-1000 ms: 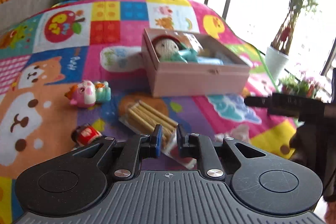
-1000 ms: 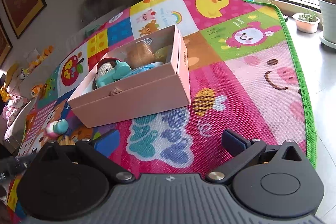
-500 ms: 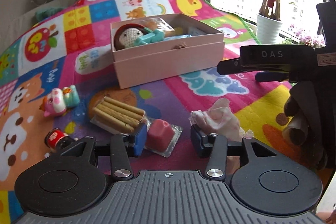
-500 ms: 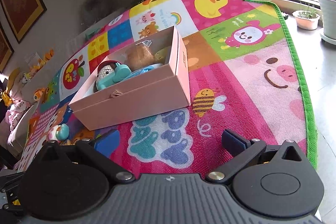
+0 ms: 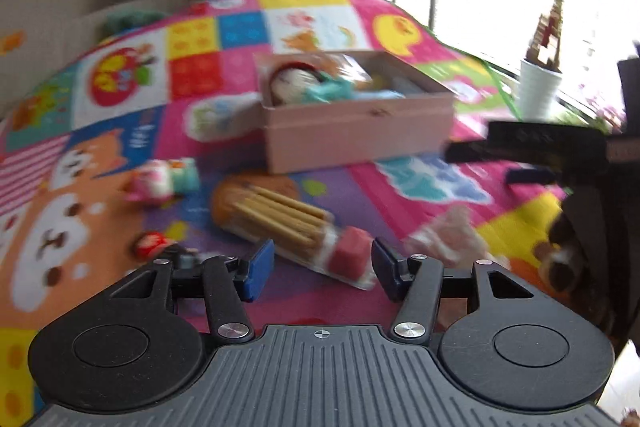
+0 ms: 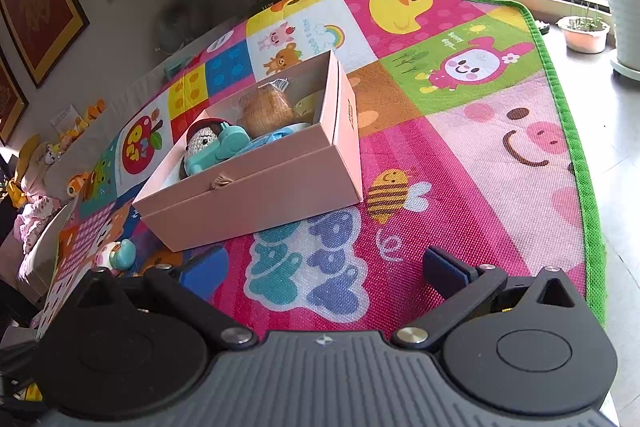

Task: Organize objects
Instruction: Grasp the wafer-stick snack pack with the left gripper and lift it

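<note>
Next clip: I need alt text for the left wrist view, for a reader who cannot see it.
The left tool, jaws open after just widening, hovers over a pink wrapped block on a colourful play mat, not gripping it. Around it lie a biscuit stick pack, a crumpled tissue and small toy figures; behind sits a pink box of toys. The picture is motion-blurred.

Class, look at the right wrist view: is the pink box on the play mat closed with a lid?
No. The pink box stands open on the play mat, with a crocheted doll and a teal toy visible inside.
</note>
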Tool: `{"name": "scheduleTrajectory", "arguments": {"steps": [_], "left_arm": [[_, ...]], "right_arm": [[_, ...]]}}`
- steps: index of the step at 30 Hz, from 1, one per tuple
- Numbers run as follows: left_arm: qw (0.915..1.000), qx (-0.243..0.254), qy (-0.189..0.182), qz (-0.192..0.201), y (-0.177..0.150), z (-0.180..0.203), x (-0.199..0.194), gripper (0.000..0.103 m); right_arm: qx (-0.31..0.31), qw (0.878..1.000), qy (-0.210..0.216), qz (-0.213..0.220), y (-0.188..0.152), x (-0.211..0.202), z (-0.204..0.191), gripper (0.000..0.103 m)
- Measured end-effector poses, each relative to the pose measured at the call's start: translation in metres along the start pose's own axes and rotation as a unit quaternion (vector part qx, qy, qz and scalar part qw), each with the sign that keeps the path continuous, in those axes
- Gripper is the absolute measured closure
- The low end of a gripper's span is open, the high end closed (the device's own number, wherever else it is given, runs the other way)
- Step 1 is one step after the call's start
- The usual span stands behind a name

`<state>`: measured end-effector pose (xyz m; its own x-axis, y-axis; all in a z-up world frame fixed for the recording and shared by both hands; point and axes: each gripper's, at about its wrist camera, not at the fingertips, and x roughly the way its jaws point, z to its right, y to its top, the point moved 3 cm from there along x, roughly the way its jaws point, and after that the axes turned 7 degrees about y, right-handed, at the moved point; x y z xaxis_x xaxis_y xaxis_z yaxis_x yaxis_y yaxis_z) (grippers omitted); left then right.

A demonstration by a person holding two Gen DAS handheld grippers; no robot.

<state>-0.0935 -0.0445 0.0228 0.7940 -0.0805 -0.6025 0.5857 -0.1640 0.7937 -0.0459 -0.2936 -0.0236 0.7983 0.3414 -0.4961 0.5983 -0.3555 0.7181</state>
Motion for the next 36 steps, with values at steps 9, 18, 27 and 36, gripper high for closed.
{"name": "scheduleTrajectory", "arguments": {"steps": [9,18,27,36], "left_arm": [[0.9879,-0.137,0.071,-0.016,0.001,-0.060,0.004,0.046],[0.9803,-0.179,-0.013,-0.082,0.019,-0.027,0.050,0.045],[0.9948,-0.072,0.033,-0.065,0.035,0.004,0.090,0.044],[0.9981,-0.013,0.018,-0.058,0.018,0.007,0.073,0.041]], "right_arm": [[0.007,1.000,0.006,0.002,0.000,-0.001,0.002,0.000],[0.006,1.000,0.006,0.002,0.000,-0.001,0.002,0.000],[0.007,1.000,0.006,0.002,0.000,-0.001,0.002,0.000],[0.004,1.000,0.003,0.002,0.000,0.000,0.002,0.000]]}}
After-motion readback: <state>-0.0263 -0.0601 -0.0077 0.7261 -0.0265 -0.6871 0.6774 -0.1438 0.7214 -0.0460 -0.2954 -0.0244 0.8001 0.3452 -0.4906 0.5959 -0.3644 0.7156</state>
